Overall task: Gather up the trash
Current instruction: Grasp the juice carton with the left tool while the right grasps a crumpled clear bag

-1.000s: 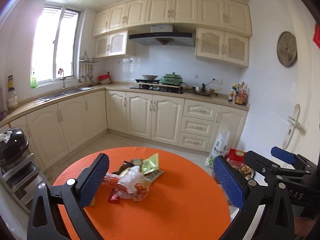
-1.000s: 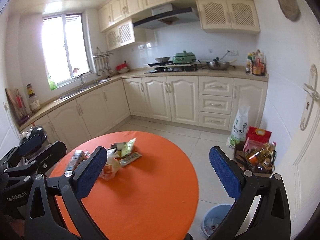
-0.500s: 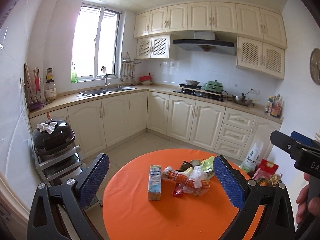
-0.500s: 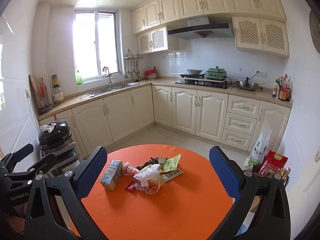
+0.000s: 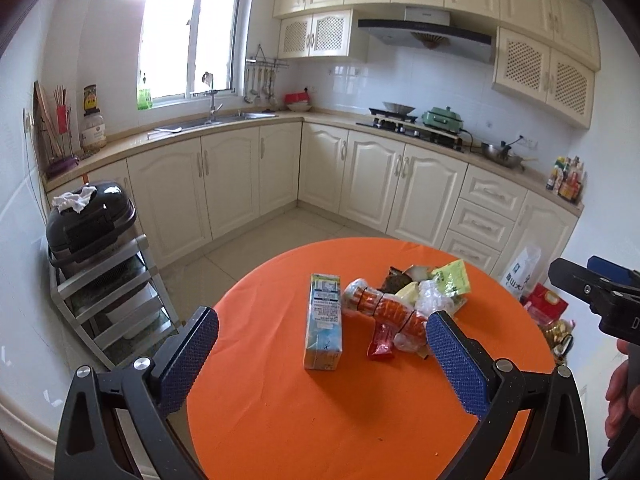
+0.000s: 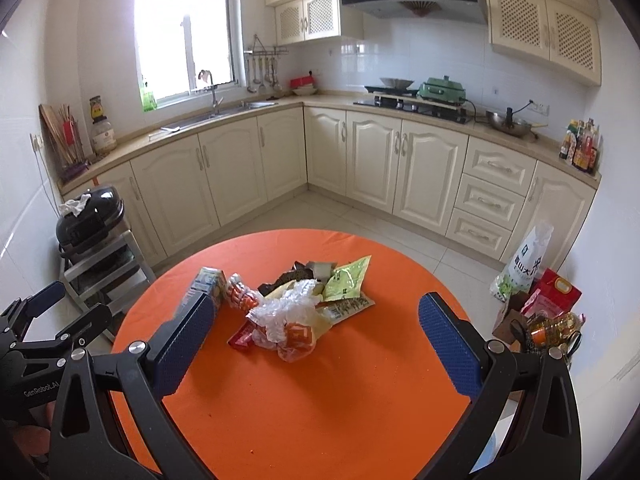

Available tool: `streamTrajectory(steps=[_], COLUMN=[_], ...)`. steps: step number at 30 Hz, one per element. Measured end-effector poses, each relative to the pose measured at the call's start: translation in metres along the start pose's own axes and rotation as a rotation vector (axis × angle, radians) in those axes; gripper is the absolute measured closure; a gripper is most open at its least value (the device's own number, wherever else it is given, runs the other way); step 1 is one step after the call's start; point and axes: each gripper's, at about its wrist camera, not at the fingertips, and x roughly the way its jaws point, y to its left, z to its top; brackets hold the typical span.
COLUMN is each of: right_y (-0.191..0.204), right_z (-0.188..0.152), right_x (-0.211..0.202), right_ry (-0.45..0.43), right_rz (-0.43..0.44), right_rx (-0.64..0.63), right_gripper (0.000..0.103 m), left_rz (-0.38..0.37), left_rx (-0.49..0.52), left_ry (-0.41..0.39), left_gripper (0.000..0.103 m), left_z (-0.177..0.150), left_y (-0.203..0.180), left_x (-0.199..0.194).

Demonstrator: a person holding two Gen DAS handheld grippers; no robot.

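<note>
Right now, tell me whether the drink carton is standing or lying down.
Lying down: the drink carton rests flat on its long side on the orange table.

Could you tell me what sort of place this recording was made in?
It is most likely a home kitchen. Cream cabinets run along two walls, with a sink under the window, a gas hob beneath an extractor hood, and a round orange table holding a pile of wrappers.

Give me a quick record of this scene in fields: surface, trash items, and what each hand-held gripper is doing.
surface: round orange table
carton: drink carton lying flat, left of the pile
pile: crumpled clear plastic, green packet, red wrapper, bunched together
left hand-held gripper: open, empty, above the table
right hand-held gripper: open, empty, above the table
collected: nothing yet
</note>
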Motion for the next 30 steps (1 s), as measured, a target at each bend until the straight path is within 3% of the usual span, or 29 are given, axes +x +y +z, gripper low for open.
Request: streamTrajectory(steps=[7,16,19,20,23,25,26,28,30], right_y=[0.003,0.012,0.011,0.010,0.009,0.008,0.006,0.006,0.005], right_z=[-0.015,-0.015,-0.014,-0.014,-0.018,-0.021,-0.021,-0.021,-0.021], right_x=[0.070,0.146,0.173,0.181,0.203,0.211,0.211,0.208,0.204], right_ry=[0.139,0.245,0.291,0.302,0.352,0.371,0.368,0.362,0.358], right_rz=[0.005,0.045,0.050,0.049,0.072,0.093,0.104,0.114,0.119], right_rx=[-0.002,0.040,0.071,0.078,0.093,0.105,0.114,0.109,0.092], right_gripper=[0.000,0.000,0.002,0.009,0.024,0.037,0.050,0.071,0.076], left_rz=[0.010,0.012,0.006,0.001,0.002,0.003,-0.005,-0.019,-0.021], left_rx=[-0.001,0.018,0.024,0.022,0.008,0.004,0.001,-0.001,-0.004], left_ry=[0.108,0.226,0.260,0.268,0.310,0.327,0.336,0.319,0.301], left_gripper=[0.001,0.001,0.006,0.009,0.032,0.063,0.068,0.068,0.069], left_z=[0.044,0.098,0.111,0.114,0.121,0.124,0.128,0.129,0.134], left_y=[-0.008,-0.020,-0.020,-0.020,-0.018,-0.018,-0.018,-0.018,-0.018], left_x=[0.085,0.206,0.243,0.253,0.282,0.296,0.302,0.303,0.304])
